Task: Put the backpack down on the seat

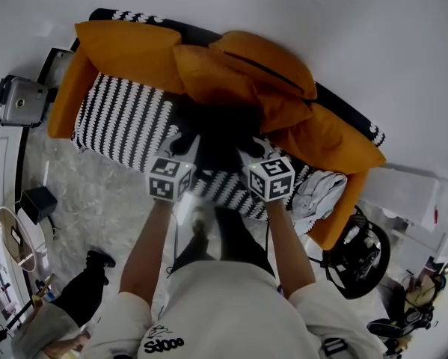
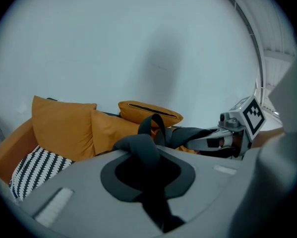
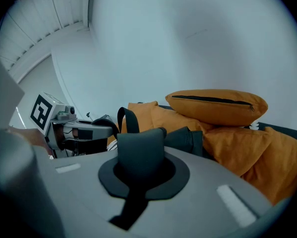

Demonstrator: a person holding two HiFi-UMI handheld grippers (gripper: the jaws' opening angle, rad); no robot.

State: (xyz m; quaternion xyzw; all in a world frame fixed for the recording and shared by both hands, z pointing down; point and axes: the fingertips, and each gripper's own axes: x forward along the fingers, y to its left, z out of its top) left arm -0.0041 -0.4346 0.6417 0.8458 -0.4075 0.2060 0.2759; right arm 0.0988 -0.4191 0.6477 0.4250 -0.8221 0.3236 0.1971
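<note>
The backpack point(image 1: 220, 129) is gripped by its straps in both closed tongs, left tongs point(image 1: 185, 146) and right tongs point(image 1: 251, 148), and is suspended at 12 o'clock, between them, above the sofa seat point(image 1: 123, 129).

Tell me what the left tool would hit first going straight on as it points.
The left tool is shut on the backpack; beyond that, it would probably meet the orange back cushions first, though depth is unclear.
</note>
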